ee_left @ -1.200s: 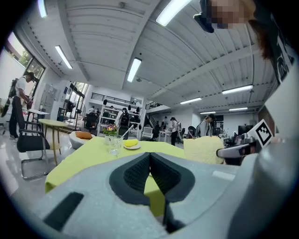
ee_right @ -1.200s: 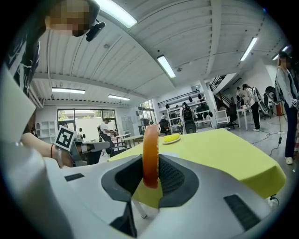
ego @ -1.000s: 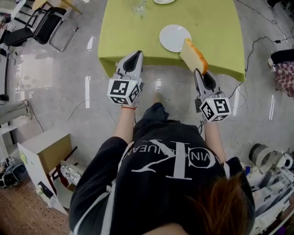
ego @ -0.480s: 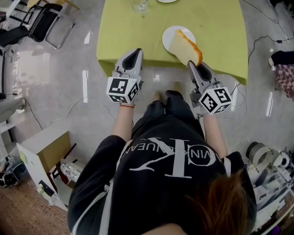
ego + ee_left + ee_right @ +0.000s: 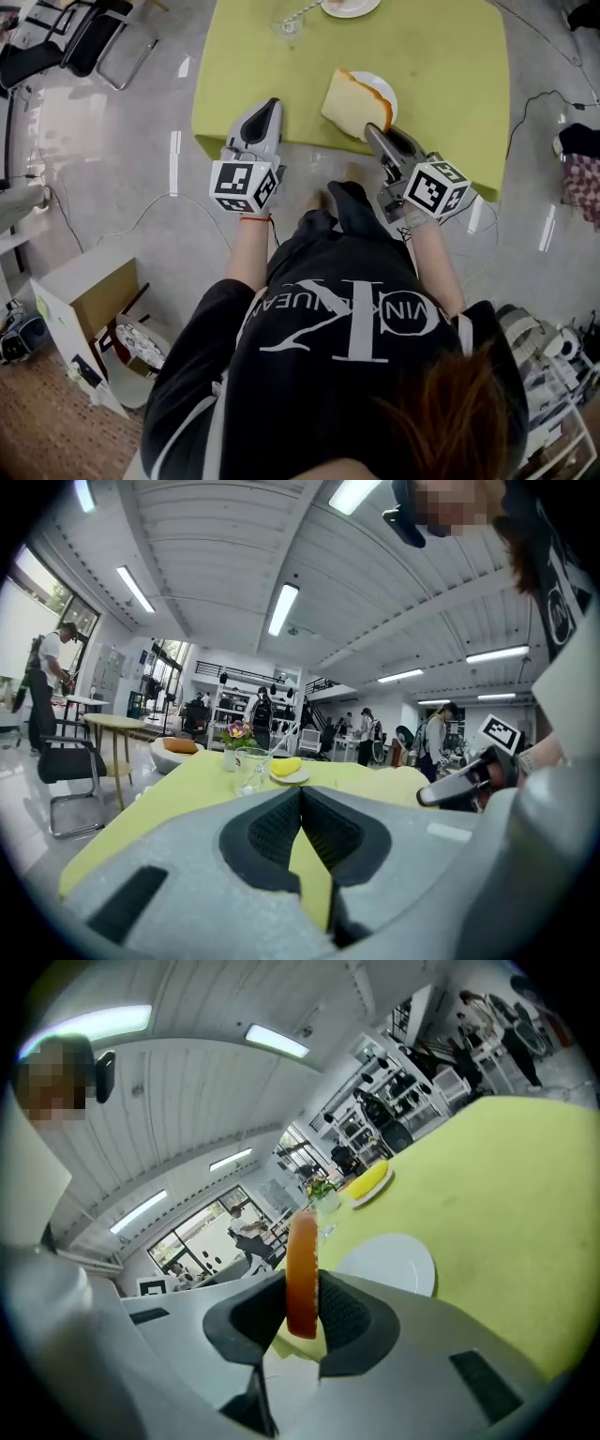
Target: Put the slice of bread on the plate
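Note:
The slice of bread (image 5: 354,101), pale with an orange crust, is held on edge in the air by my right gripper (image 5: 372,131), shut on its near end. It hangs over the near left part of the white plate (image 5: 382,84), which sits near the front edge of the green table (image 5: 441,66). In the right gripper view the crust (image 5: 302,1260) stands upright between the pads, with the plate (image 5: 389,1265) beyond it. My left gripper (image 5: 271,103) hovers at the table's front edge, left of the bread, its jaws shut with nothing in them (image 5: 302,794).
A glass (image 5: 291,17) and a plate with a banana (image 5: 349,6) stand at the table's far side, with a small flower vase (image 5: 232,747) nearby. Chairs (image 5: 94,37) are at the far left. Cables and a cardboard box (image 5: 94,300) lie on the floor.
Both grippers have moved forward to the table. The right one has rolled and carried the bread from right of the plate to over it.

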Motion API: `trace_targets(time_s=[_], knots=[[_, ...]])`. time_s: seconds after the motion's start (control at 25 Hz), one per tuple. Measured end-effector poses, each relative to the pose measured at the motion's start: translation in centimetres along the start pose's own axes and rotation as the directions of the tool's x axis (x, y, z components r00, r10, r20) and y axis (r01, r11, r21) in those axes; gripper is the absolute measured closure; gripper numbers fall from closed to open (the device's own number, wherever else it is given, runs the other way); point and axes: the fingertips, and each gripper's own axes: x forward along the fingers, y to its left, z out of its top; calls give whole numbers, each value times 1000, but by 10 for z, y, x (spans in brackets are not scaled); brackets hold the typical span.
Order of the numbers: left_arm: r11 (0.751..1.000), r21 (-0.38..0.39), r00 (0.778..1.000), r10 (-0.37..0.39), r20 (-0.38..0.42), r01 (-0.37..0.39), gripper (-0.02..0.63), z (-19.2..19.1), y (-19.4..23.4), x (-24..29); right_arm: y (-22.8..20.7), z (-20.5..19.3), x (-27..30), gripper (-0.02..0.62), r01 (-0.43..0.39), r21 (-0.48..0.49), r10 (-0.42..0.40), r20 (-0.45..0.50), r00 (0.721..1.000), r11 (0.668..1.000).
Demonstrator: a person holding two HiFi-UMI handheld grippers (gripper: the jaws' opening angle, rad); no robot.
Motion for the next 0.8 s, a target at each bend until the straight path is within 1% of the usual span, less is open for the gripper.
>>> trace_targets(time_s=[0.12, 0.28, 0.48, 0.6, 0.72, 0.8], knots=[[1000, -8, 1000, 7, -6, -7, 595, -1, -1, 12, -11, -2, 7, 503, -9, 105, 15, -60, 998, 994], [1000, -7, 1000, 1, -12, -1, 595, -1, -4, 23, -23, -1, 11, 503, 11, 184, 4, -80, 997, 983], [1000, -6, 1000, 0, -5, 0, 595, 7, 0, 36, -36, 3, 17, 497, 35, 208, -9, -122, 993, 977], [1000, -8, 1000, -8, -8, 8, 595, 6, -1, 42, -46, 4, 18, 485, 69, 246, -36, -139, 990, 967], [1000, -11, 1000, -12, -14, 12, 595, 4, -2, 45, -51, 1, 18, 486, 82, 260, -40, -161, 986, 962], [1000, -12, 1000, -14, -16, 14, 595, 2, -3, 46, -54, 0, 18, 463, 93, 252, -49, -175, 983, 963]])
